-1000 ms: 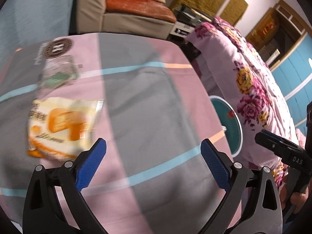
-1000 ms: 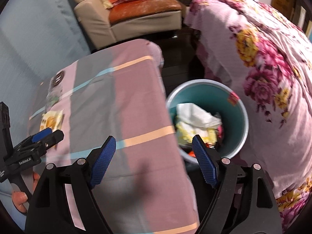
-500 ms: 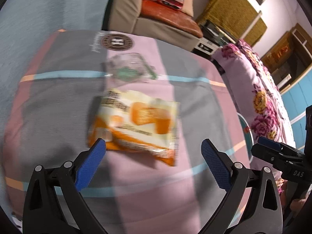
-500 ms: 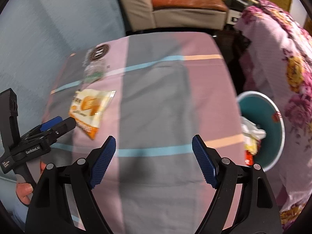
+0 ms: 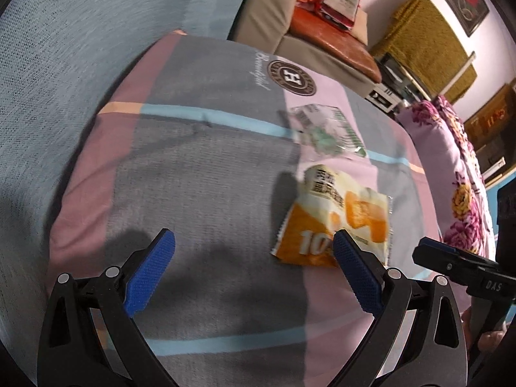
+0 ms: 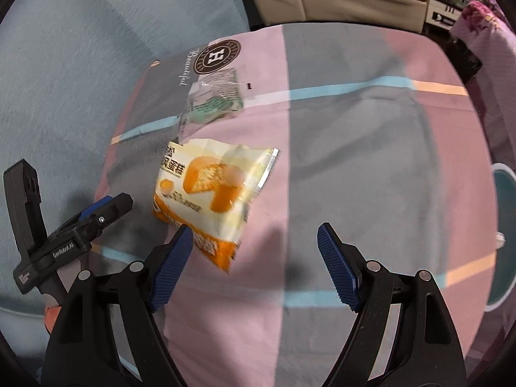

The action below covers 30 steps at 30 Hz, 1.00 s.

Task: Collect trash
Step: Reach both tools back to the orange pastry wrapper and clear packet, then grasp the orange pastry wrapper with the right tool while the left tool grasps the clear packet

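Cake wrapper (image 6: 213, 193) flat on worktop (image 6: 371, 148), beside clear wrapper (image 6: 216, 96). Right gripper (image 6: 254, 254) and left gripper (image 5: 254, 267) both spread, nothing held, flanking it for pickup; bin (image 6: 503, 235) rightward.

My left wrist camera looks forward and down over the cloth-covered table (image 5: 200, 174) from its near edge, toward the sofa (image 5: 309, 22). My right wrist camera sits just beside it, same heading, angled slightly left. Both catch the orange snack packet (image 5: 335, 222) (image 6: 209, 190) and the clear wrapper (image 5: 325, 132) (image 6: 216, 96), and each sees the other gripper at its edge.
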Motion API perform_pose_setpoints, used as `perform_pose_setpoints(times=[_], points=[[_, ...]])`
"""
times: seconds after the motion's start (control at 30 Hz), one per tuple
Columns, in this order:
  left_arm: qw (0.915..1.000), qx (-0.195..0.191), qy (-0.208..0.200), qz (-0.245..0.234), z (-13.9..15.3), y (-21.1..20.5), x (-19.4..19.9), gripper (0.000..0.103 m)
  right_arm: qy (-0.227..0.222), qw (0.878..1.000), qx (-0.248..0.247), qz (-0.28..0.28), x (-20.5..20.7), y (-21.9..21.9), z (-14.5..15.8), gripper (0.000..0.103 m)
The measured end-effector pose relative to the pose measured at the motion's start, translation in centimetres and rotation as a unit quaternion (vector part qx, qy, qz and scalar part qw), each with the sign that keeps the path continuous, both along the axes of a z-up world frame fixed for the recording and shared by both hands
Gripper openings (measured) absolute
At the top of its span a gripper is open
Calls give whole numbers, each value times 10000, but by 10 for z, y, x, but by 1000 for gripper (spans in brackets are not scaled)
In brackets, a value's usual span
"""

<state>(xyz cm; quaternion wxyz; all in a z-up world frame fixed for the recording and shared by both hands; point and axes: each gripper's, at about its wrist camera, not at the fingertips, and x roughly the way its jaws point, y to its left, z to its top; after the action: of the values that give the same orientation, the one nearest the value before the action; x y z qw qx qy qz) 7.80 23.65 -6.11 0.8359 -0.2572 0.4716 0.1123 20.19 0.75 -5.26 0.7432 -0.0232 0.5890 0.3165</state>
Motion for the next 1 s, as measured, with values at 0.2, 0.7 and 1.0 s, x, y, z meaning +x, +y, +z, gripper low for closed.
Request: perform_pose_setpoints(times=[0.2, 0.7, 1.0], points=[[9999, 41, 90, -70, -8, -1, 5, 98, 73, 9999, 121, 74, 10, 25, -15, 66], [9996, 148, 164, -156, -7, -9, 17, 98, -48, 9992, 392, 100, 13, 13, -4, 11], [9986, 174, -77, -496, 11, -17, 73, 98, -376, 9967, 473, -534, 39, -62, 35, 11]])
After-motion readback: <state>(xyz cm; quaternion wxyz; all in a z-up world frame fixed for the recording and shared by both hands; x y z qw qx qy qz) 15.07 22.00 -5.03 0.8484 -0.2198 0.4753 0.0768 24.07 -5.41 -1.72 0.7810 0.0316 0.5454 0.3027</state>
